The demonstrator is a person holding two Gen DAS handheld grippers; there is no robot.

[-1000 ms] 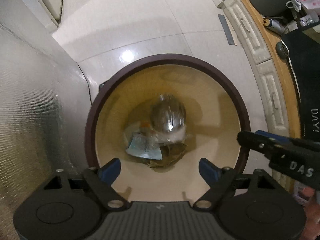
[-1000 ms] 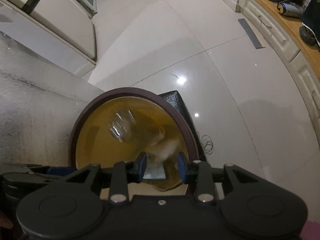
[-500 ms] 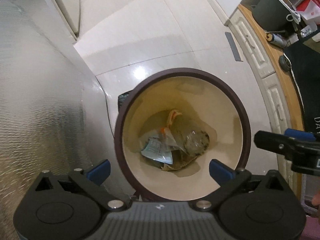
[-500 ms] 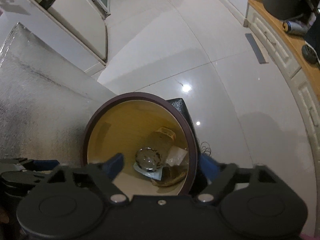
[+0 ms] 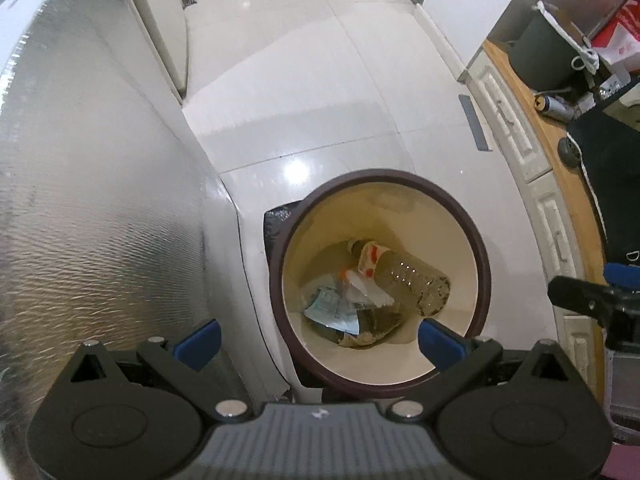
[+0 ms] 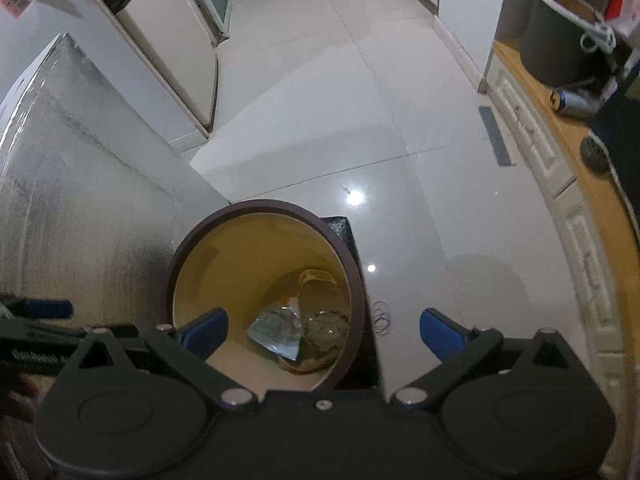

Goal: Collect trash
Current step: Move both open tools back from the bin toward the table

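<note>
My left gripper (image 5: pixel 318 336) and right gripper (image 6: pixel 322 332) are matte black with blue finger pads, silver pivot screws and round housings.

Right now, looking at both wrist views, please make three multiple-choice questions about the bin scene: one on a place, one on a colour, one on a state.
1. Where does the clear plastic bottle lie?
A. on the floor tiles
B. inside the round bin
C. on the wooden counter

2. What colour is the bin's rim?
A. dark brown
B. bright green
C. white

3. How do the left gripper and the right gripper stand?
A. both shut on trash
B. only the left holds the bottle
C. both open and empty

Answers:
1 B, the bottle rests on its side among the wrappers at the bin's bottom.
2 A, a dark brown ring circles the cream inside.
3 C, the blue fingertips stand wide apart with nothing between them.
</note>
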